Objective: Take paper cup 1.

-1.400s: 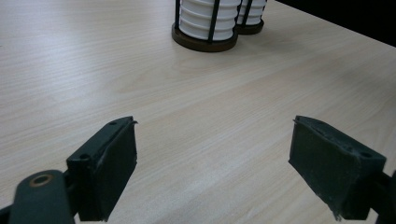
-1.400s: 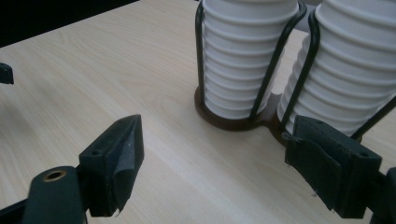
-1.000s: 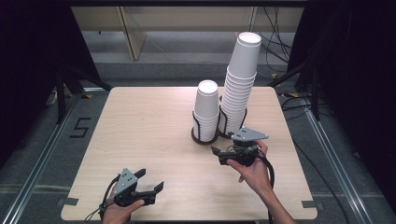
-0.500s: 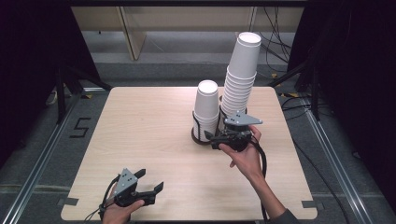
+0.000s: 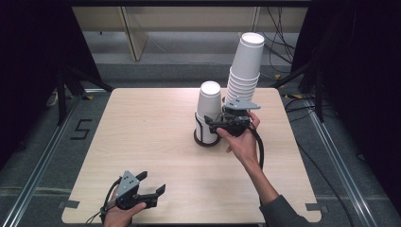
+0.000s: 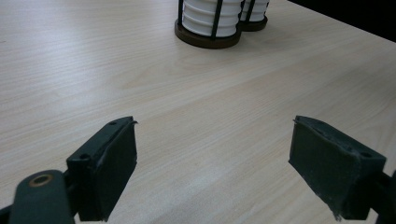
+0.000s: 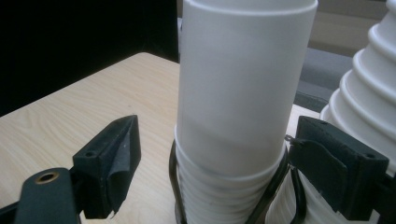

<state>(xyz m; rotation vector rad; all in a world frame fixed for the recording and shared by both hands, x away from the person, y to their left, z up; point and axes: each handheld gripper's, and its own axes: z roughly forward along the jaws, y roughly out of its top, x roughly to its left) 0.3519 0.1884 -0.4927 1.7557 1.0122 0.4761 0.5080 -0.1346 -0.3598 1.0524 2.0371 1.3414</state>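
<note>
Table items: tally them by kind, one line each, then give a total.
Stacks of white paper cups: 2, a short stack and a tall stack
Dark wire cup holders: 2, left and right
Hand-held grippers: 2, left gripper and right gripper
Total: 6

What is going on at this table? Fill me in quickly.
A person works with two handheld grippers. The right gripper is at the shorter stack of white paper cups in its wire holder, jaws open on either side of the top cup without pressing it. The taller stack stands just behind. The left gripper waits open near the table's front edge.
</note>
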